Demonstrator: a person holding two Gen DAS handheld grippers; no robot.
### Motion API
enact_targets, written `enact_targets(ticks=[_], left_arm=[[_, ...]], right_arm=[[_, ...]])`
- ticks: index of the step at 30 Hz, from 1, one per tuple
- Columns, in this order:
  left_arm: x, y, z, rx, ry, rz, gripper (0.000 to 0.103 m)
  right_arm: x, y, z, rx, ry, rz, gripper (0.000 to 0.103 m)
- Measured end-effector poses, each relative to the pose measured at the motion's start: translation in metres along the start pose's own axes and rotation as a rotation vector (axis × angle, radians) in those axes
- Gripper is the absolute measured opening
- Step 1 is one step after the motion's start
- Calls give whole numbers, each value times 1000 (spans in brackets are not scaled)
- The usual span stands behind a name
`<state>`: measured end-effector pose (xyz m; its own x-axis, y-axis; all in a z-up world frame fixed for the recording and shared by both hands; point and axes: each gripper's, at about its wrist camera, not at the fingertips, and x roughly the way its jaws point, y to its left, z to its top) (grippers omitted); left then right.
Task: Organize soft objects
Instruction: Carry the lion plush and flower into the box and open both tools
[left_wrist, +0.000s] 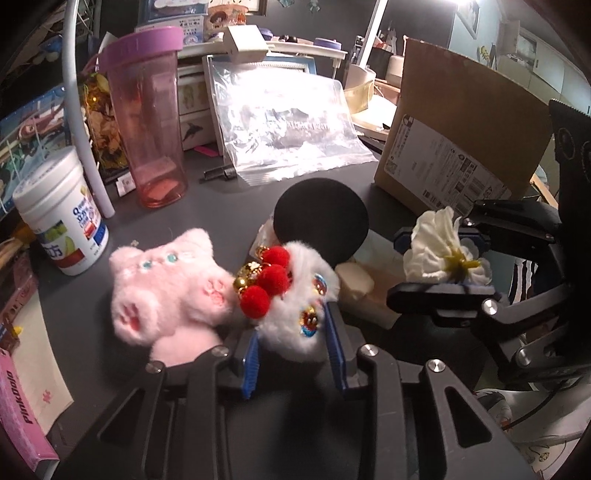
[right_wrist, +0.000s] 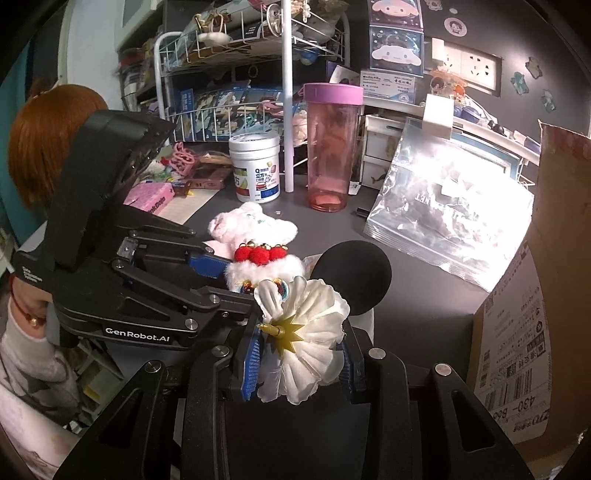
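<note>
Crowded desk (left_wrist: 207, 206); both fingers seemingly full.

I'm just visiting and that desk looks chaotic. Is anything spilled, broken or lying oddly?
Nothing looks spilled or broken. The pink plush cat lies on its back, paws up. The pink tumbler stands upright, and each claw simply holds a soft toy.
</note>
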<state>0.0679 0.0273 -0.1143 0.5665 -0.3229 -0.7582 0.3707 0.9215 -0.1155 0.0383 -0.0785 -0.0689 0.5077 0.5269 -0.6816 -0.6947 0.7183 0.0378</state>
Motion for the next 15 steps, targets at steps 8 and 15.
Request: enact_targets(ticks=[8, 15], left_arm=[[11, 2, 5, -30, -4, 9, 37], [14, 3, 8, -48, -12, 10, 28]], right_arm=[[5, -8, -4, 31, 23, -3, 30], [5, -9, -5, 35, 24, -6, 30]])
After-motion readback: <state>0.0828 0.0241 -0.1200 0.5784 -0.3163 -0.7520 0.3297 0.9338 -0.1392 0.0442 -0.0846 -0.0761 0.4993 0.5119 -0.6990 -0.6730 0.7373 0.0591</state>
